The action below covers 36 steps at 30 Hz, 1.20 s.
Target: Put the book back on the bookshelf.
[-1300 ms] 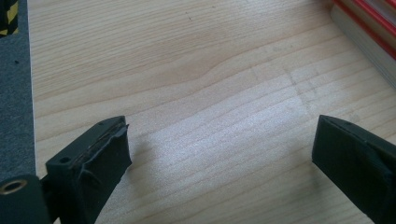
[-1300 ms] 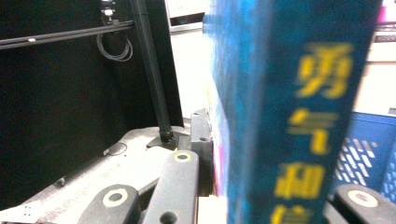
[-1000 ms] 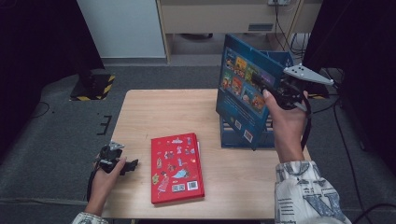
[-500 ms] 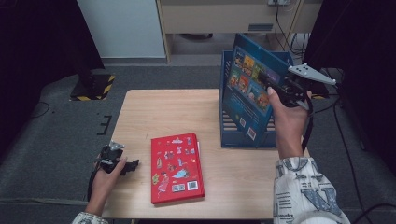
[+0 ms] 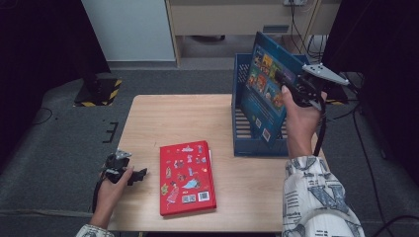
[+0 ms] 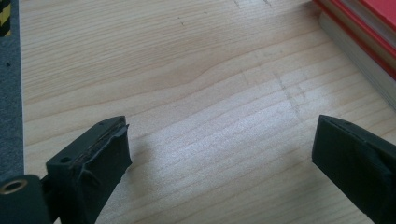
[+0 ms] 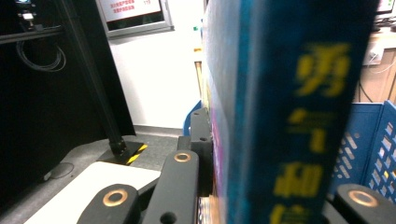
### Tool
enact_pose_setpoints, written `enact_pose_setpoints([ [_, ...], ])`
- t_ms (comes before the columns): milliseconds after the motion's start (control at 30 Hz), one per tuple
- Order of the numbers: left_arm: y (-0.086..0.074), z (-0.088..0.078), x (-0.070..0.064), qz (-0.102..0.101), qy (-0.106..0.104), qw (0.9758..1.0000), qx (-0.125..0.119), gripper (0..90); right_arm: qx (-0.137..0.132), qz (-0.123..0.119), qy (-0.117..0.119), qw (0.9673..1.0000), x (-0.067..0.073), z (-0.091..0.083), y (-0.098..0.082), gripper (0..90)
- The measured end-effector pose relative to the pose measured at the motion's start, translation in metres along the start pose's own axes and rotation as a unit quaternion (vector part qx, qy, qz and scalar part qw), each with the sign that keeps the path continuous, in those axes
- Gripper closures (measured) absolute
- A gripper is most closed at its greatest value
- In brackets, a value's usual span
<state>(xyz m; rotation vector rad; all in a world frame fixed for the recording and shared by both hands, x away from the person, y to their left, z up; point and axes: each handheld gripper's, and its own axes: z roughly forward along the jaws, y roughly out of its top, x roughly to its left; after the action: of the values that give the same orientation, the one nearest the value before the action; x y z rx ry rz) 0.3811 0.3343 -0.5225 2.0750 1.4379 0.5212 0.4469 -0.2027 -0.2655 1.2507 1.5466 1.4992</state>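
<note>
At the far right of the table [image 5: 168, 118] stands a blue slatted file rack [image 5: 241, 123], and your right gripper [image 5: 290, 88] holds a blue picture book [image 5: 264, 94] tilted over it, the book's lower corner down inside the rack near its front wall and its top leaning toward the far right. In the right gripper view the jaws are pinched on that book, one black jaw flat against the cover and the spine with its yellow characters [image 7: 308, 116] filling the middle; the rack's perforated blue wall [image 7: 373, 135] shows just beyond. Apart from the book you hold, you cannot tell whether anything else sits in the rack. Your left gripper [image 5: 129, 174] rests at the near left edge of the table, its jaws spread wide over bare wood and pinching nothing, as the left gripper view shows. Just right of it, a red book [image 5: 187, 177] lies flat, its back cover with the barcode up, well apart from the rack. Beyond the light wooden table lies grey carpet [image 5: 59, 133], with a black-and-yellow striped base [image 5: 99, 91] at the far left, a white panel [image 5: 128, 27] behind and cables [image 5: 375, 143] trailing on the right.
</note>
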Motion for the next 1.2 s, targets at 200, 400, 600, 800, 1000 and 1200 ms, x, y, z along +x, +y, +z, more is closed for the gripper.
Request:
enact_pose_setpoints([
  [200,0.001,-0.002,0.000,0.001,0.000,1.0000,-0.005,3.5,-0.001,0.001,-0.009,1.0000,-0.002,0.005,-0.003,83.3],
  [400,0.003,-0.004,-0.001,0.005,0.003,0.9999,-0.011,3.4,0.001,-0.005,-0.012,0.9999,0.000,0.015,-0.007,83.3],
  [600,0.003,-0.004,0.001,0.001,0.003,0.9999,-0.012,3.4,-0.002,-0.004,-0.015,0.9999,0.003,0.026,-0.010,83.3],
  [800,0.004,-0.006,0.000,0.005,0.003,0.9999,-0.016,3.4,-0.008,0.000,-0.019,0.9998,0.005,0.037,-0.011,83.3],
  [1000,0.004,-0.005,0.001,0.005,0.004,0.9999,-0.015,3.4,-0.011,-0.001,-0.021,0.9997,0.009,0.049,-0.008,83.3],
  [1200,0.005,-0.006,0.001,0.004,0.001,0.9998,-0.019,3.4,-0.012,-0.001,-0.027,0.9996,0.011,0.055,-0.010,83.3],
])
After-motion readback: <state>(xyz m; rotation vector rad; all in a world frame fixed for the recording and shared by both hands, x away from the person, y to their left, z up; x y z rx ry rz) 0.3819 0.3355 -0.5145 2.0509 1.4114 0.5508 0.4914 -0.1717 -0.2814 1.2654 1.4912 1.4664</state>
